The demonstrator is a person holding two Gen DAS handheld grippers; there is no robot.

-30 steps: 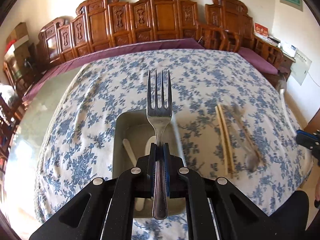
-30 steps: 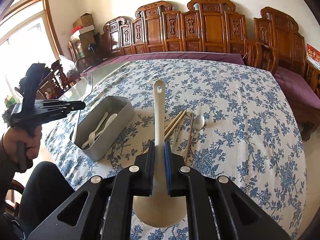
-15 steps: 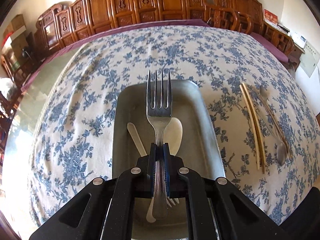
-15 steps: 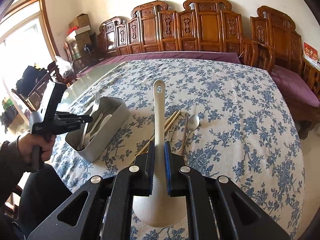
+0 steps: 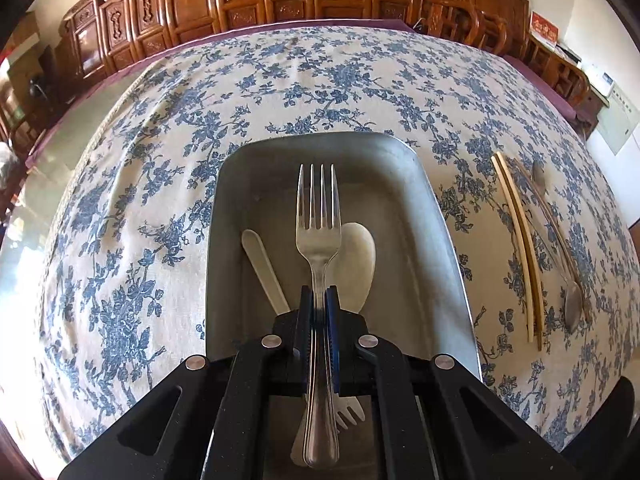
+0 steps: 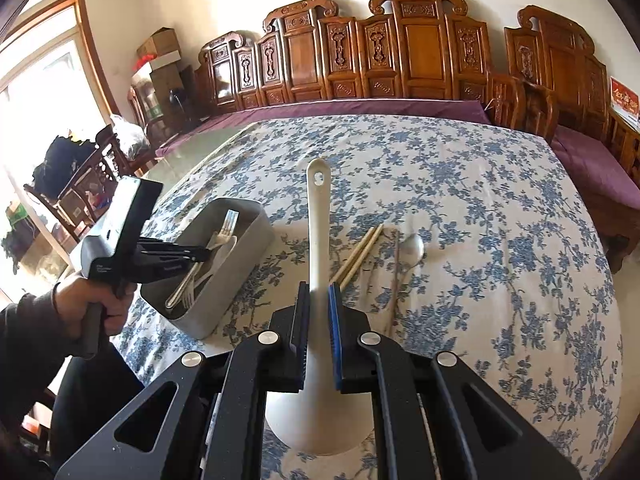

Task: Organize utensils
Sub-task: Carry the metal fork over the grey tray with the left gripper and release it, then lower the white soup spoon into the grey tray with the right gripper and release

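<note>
- The left gripper point(image 5: 319, 312) has its fingers point(image 5: 305, 320) clamped on the neck of a metal fork point(image 5: 318, 240); the fork hangs over the inside of the grey tray point(image 5: 436, 216), tines pointing straight ahead, away from the camera, long axis running along the tray's length.
- Only the left wrist view looks down into the tray: one white spoon point(image 5: 354, 256), one white handle point(image 5: 262, 264) lying slantwise beside it, and white fork tines point(image 5: 350, 414) showing under the gripper body.
- Only the right wrist view shows the person's left hand point(image 6: 94, 304) around that tool's grip, and the tray point(image 6: 240, 268) from outside, on the desk point(image 6: 500, 248) under a blue-flowered cloth.
- The right gripper point(image 6: 319, 316) has its fingers point(image 6: 334, 320) pinched on the handle of one large white ladle-like spoon point(image 6: 318, 208), bowl towards the camera, handle end with its hang-hole pointing forward, held apart from the tray.
- On the cloth right of the tray: two pale chopsticks point(image 5: 520, 248) side by side, one metal spoon point(image 5: 573, 308), and beside it a darker thin stick; I cannot tell whether that is one or two.
</note>
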